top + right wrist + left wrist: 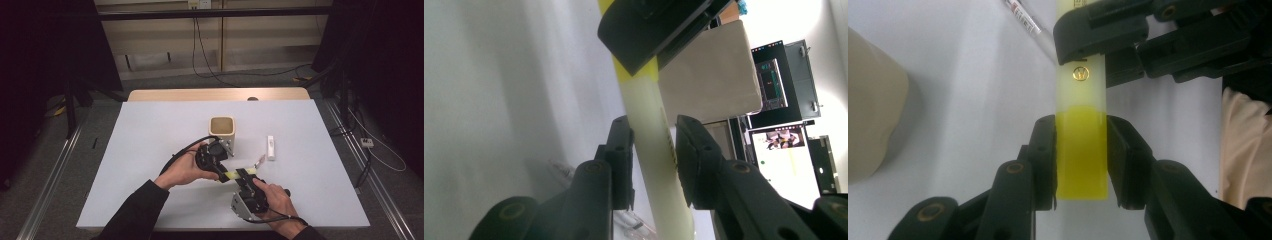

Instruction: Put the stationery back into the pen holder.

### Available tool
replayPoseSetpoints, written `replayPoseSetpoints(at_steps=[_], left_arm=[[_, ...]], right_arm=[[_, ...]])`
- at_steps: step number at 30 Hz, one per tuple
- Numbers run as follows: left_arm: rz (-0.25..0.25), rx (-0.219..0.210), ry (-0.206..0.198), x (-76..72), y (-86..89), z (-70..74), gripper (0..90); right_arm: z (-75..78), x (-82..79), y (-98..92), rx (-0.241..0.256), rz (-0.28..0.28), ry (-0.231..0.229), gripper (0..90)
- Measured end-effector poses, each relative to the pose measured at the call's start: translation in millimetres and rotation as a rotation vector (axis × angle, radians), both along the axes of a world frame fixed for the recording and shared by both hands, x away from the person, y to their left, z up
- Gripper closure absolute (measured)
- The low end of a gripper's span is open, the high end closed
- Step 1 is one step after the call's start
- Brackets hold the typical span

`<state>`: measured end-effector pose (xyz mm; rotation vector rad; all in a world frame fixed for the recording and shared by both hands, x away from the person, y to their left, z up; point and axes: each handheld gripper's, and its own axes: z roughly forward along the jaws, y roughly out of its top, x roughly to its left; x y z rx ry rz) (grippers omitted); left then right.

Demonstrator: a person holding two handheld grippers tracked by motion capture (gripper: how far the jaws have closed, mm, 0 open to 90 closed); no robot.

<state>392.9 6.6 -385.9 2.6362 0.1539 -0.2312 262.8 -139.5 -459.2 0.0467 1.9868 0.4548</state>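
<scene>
While both tongs pinch the highlighter [234, 174] above the bench's [150, 150] near edge, left tongs [1081, 160] on its yellow cap and right tongs [654, 160] on its barrel, uncapping seems begun, the cap not yet off.

A lab — black curtains [45, 45], floor rails [50, 170], loose cables [210, 70], monitors [774, 80].

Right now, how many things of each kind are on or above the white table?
Yellow pen, held by both hand-held grippers: 1
Beige square cup: 1
White cap: 1
Clear wrapper: 1
Hand-held grippers, left and right: 2
Total: 6
</scene>
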Motion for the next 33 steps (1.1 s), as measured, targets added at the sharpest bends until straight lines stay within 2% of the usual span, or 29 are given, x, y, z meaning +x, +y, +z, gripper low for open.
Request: replayPoseSetpoints(at_steps=[2, 3, 5, 8, 12, 16, 17, 18, 19, 20, 21, 22, 23, 24, 25, 27, 28, 29, 30, 31, 32, 33], left_arm=[[-0.003, -0.009, 0.000, 0.7, 1.1, 0.8, 67.0], [0.000, -0.008, 0.000, -0.1, 1.5, 0.6, 67.0], [0.000, -0.007, -0.011, -1.5, 1.7, 0.3, 66.8], [0.002, -0.029, -0.021, -3.0, 2.2, 0.6, 66.6], [-0.006, -0.044, -0.042, -4.2, 4.1, 2.4, 64.5], [0.028, -0.074, -0.065, -5.0, 8.3, 0.2, 52.9], [0.032, -0.092, -0.060, -4.7, 9.8, -1.0, 50.7], [0.039, -0.096, -0.082, -4.9, 11.3, -0.5, 47.8], [0.040, -0.127, -0.069, -4.4, 12.9, -1.7, 44.2], [0.052, -0.130, -0.086, -4.8, 13.9, -1.6, 40.9], [0.057, -0.144, -0.079, -4.2, 15.1, -2.4, 37.8], [0.075, -0.134, -0.101, -4.3, 16.1, -1.9, 33.7], [0.085, -0.134, -0.104, -3.9, 17.5, -1.7, 29.6], [0.082, -0.151, -0.084, -2.8, 19.2, -2.5, 26.5], [0.090, -0.157, -0.085, -3.0, 20.6, -3.2, 24.7], [0.109, -0.163, -0.106, -3.6, 23.2, -4.2, 20.4], [0.121, -0.146, -0.126, -4.1, 24.5, -3.6, 17.6], [0.121, -0.160, -0.119, -3.8, 26.1, -4.5, 15.2], [0.126, -0.167, -0.127, -4.1, 27.5, -4.8, 14.8], [0.124, -0.170, -0.119, -3.7, 29.4, -4.4, 14.4], [0.148, -0.156, -0.147, -4.8, 30.8, -3.7, 13.1], [0.152, -0.177, -0.137, -3.9, 32.7, -5.0, 11.6]], right_arm=[[0.7, 0.6, -0.3, -0.035, 0.020, -0.009, 74.7], [-0.7, 0.1, 0.1, -0.024, 0.016, 0.007, 75.3], [0.1, 0.4, 0.5, -0.044, 0.035, 0.002, 75.9], [1.0, -0.1, -0.2, -0.042, 0.037, 0.010, 77.8], [3.2, 1.0, -2.6, -0.011, 0.033, 0.017, 77.9], [4.7, 2.0, -5.1, 0.030, 0.019, 0.038, 77.9], [5.3, 2.6, -5.8, 0.037, 0.020, 0.039, 77.9], [5.9, 3.0, -6.4, 0.048, 0.014, 0.048, 77.9], [6.3, 3.5, -6.9, 0.056, 0.014, 0.056, 77.9], [6.3, 3.9, -7.5, 0.067, 0.012, 0.059, 77.8], [6.6, 4.5, -7.9, 0.074, 0.014, 0.064, 77.9], [6.8, 4.7, -8.1, 0.084, 0.010, 0.068, 77.9], [7.3, 4.7, -8.5, 0.092, 0.005, 0.073, 77.9], [8.0, 5.1, -9.2, 0.102, 0.004, 0.079, 77.9], [8.5, 5.5, -9.8, 0.116, 0.001, 0.083, 77.9], [9.6, 6.4, -11.4, 0.138, -0.005, 0.094, 77.8], [9.9, 7.0, -12.2, 0.155, -0.010, 0.104, 77.9], [10.5, 7.6, -13.1, 0.165, -0.015, 0.109, 77.9], [11.0, 8.2, -14.0, 0.177, -0.017, 0.114, 77.8], [11.8, 8.7, -14.4, 0.188, -0.028, 0.118, 77.9], [12.6, 9.7, -15.1, 0.200, -0.029, 0.120, 77.8], [13.3, 10.4, -15.6, 0.219, -0.034, 0.130, 77.8]])
